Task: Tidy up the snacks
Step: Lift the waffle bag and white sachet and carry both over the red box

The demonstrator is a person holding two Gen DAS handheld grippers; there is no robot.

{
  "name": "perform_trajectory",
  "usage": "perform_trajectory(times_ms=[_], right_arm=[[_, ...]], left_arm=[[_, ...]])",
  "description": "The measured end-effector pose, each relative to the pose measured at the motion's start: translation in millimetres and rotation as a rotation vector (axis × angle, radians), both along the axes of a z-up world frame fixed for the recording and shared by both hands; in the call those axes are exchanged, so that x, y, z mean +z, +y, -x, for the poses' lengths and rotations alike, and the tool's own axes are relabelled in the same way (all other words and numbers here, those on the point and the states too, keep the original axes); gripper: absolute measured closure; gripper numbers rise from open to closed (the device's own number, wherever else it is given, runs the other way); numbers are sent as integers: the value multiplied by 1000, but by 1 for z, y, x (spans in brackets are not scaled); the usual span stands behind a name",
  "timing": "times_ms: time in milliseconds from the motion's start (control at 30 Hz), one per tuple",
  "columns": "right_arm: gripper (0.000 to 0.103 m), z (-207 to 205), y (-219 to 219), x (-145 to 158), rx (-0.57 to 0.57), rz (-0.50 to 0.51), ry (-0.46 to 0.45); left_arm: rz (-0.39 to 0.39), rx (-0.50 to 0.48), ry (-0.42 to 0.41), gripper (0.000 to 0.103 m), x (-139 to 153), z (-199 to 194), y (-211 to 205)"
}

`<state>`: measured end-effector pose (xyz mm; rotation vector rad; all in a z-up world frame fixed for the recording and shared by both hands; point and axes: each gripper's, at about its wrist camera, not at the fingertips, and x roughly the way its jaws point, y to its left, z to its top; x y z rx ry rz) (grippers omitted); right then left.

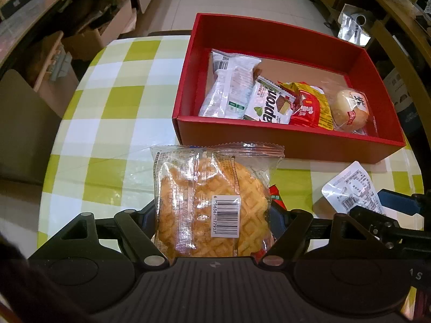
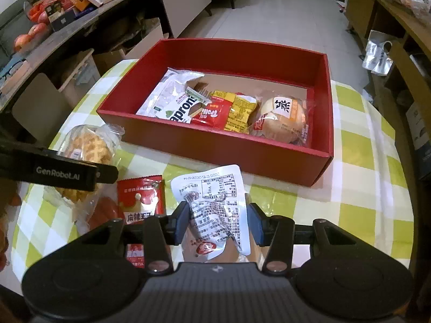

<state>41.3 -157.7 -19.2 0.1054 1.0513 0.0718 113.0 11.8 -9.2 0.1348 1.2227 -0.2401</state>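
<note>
A red box (image 1: 291, 140) (image 2: 215, 145) stands on the checked table and holds several snacks: a white packet (image 1: 231, 86), a wafer pack (image 1: 272, 102), a red-and-yellow pack (image 1: 312, 107) and a wrapped bun (image 1: 350, 107) (image 2: 282, 118). My left gripper (image 1: 215, 215) is shut on a clear-wrapped waffle (image 1: 212, 204) (image 2: 86, 148), in front of the box. My right gripper (image 2: 218, 220) has its blue pads on both sides of a white printed pouch (image 2: 215, 202) (image 1: 350, 188) and is shut on it, near the box's front wall.
A red snack packet (image 2: 141, 199) lies on the green-and-white checked tablecloth (image 1: 113, 107) between the two grippers. Shelves with boxes and fruit (image 2: 40, 21) line the left; wooden furniture and a silver bag (image 2: 377, 53) stand on the right.
</note>
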Motion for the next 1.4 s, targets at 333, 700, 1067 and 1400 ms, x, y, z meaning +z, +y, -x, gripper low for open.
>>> perform_trajectory(times_ms=[333,700,1067,1400], right_arm=[[50,0,0,3,-2,-3,-11],[50,0,-5,5,-10,-5,-19],[50,0,-8,9,-15,-8,-34],[50,1,-10,14,-17,-15,-48]], left_arm=[[-34,-18,-37,21,3,4,-5],[-75,-45,-83,21,6,9,-12],[-111,-75,-127,21,8,15,-18],[-122,-90,-142,21,9,16,-20]])
